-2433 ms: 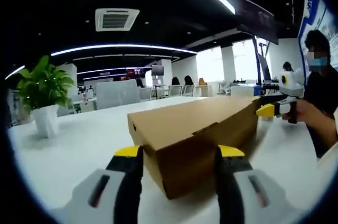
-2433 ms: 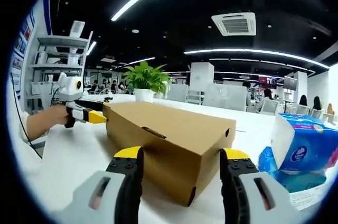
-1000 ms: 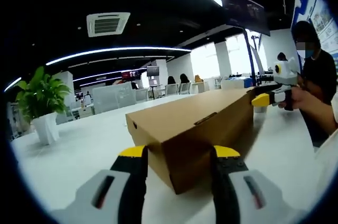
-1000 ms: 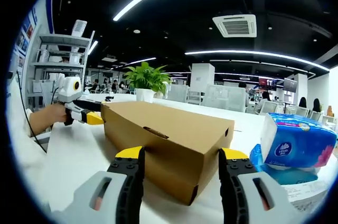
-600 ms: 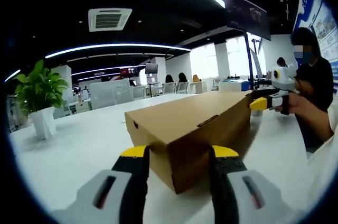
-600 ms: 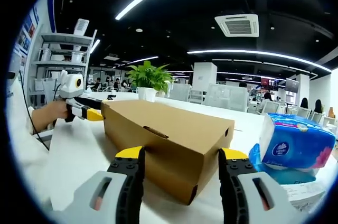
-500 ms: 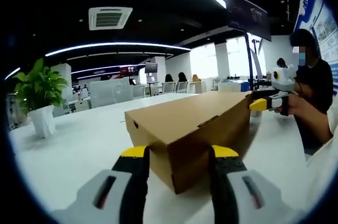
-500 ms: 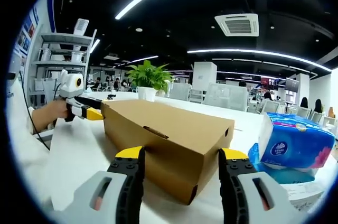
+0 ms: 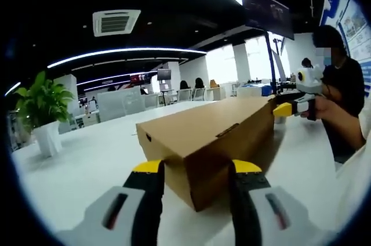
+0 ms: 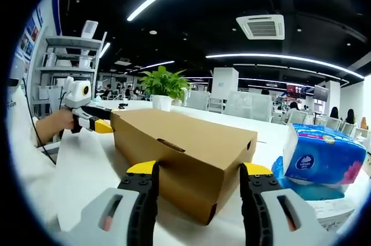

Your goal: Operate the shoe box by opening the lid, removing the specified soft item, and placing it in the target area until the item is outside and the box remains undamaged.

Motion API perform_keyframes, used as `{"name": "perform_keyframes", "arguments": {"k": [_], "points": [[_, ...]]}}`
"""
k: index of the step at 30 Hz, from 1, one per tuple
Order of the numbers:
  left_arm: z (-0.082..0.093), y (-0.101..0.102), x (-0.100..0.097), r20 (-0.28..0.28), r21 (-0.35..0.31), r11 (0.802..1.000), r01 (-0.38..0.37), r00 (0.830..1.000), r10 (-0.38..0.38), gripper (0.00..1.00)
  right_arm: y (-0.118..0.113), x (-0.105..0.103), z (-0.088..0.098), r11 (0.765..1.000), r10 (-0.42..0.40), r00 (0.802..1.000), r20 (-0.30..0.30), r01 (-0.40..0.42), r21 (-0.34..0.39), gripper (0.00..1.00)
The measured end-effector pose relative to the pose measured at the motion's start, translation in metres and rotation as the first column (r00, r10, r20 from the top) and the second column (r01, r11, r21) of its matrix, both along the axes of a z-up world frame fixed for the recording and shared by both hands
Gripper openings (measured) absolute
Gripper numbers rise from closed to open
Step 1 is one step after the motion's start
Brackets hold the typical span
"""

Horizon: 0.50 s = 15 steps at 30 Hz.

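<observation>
A: Where the white table (image 9: 87, 159) runs out ahead in the left gripper view, what sits on it?

B: A brown cardboard shoe box (image 9: 203, 136), lid down, lying long across the tabletop. The left gripper (image 9: 194, 167) has its yellow-tipped jaws spread wide on either side of the box's near corner; whether they touch the cardboard I cannot tell. A potted plant (image 9: 42, 107) stands well off to one side.

A: And the other tool?

B: In the right gripper view the right gripper (image 10: 198, 170) is at the opposite end of the shoe box (image 10: 185, 150), jaws likewise spread apart and flanking that corner, holding nothing. Each tool shows in the other's view at the far end of the box: the right gripper (image 9: 288, 108) held by a hand (image 9: 330, 115), and the left gripper (image 10: 99, 126) held by a hand (image 10: 55, 125).

A: Anything beside the box?

B: A blue pack of tissues (image 10: 322, 159) lies on the table (image 10: 93, 170) just beside the box. The potted plant (image 10: 162, 89) stands behind the box. The soft item itself is out of sight with the lid closed.
</observation>
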<state>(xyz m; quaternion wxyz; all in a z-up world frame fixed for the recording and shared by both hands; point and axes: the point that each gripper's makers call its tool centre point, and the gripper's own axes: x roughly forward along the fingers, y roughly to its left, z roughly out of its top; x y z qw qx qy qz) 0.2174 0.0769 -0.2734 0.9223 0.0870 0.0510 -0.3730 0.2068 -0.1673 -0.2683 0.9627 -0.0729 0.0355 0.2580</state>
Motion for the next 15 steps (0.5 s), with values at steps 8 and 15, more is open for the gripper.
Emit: {"name": "perform_keyframes", "arguments": {"k": [8,15], "points": [[0.0006,-0.004,-0.0034,-0.005,-0.015,1.0,0.0,1.0,0.0,0.45,-0.0023,-0.0006,-0.0013,1.0,0.005,1.0,0.004,-0.005,-0.028,0.57],[0.0001,-0.0066,-0.0049,0.01,-0.006,1.0,0.008,1.0,-0.008,0.45,-0.005,-0.0019,-0.0014,0.999,0.003,1.0,-0.002,-0.003,-0.032,0.57]]}}
